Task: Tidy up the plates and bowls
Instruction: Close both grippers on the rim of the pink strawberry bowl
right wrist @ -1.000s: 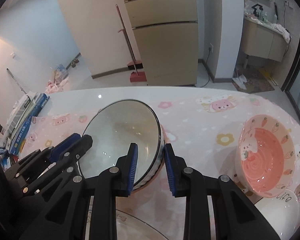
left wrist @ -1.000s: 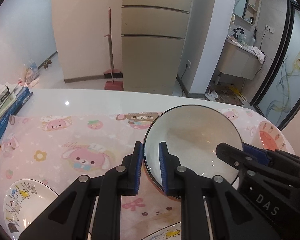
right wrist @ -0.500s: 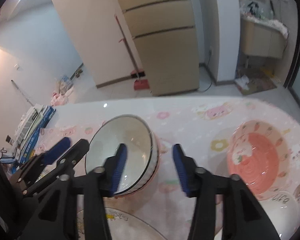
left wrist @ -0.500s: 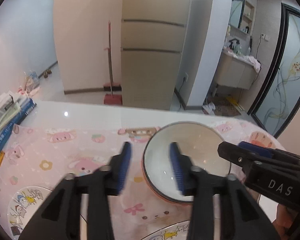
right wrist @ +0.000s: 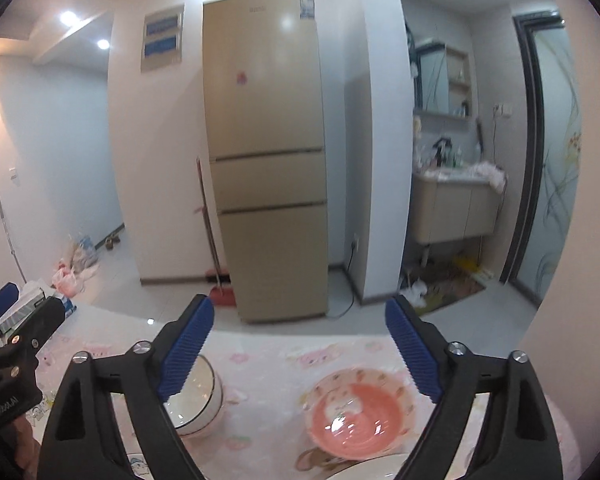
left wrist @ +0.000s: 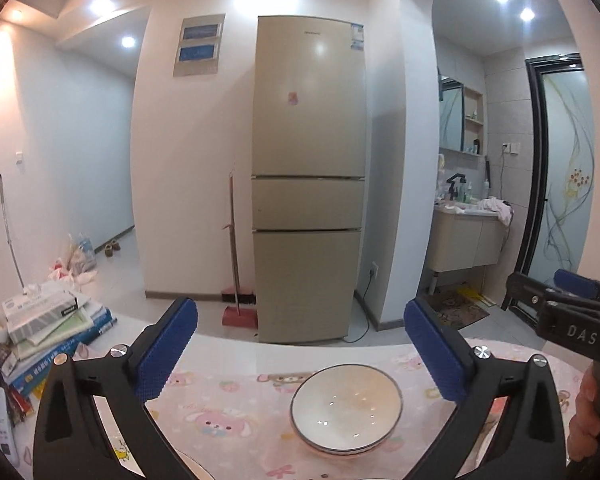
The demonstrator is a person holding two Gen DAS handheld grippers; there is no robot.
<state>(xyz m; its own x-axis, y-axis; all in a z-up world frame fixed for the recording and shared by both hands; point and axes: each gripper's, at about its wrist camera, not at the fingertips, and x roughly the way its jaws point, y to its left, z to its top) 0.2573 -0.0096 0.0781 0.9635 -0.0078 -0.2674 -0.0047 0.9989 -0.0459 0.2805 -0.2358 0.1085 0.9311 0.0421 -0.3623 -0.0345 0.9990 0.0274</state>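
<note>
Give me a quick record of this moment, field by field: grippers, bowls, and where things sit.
left gripper: open, holding nothing, raised above the table
right gripper: open, holding nothing
white bowl: upright on the pink tablecloth, free of both grippers
pink bowl: upright on the tablecloth, to the right of the white bowl
background: fridge

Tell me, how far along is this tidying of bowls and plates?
Partway, it seems. The white bowl sits on the pink tablecloth, apparently atop something pinkish. Nothing is in hand: the left gripper and right gripper are both open and empty. The pink bowl stands apart, and plate edges show nearby, unstacked.
</note>
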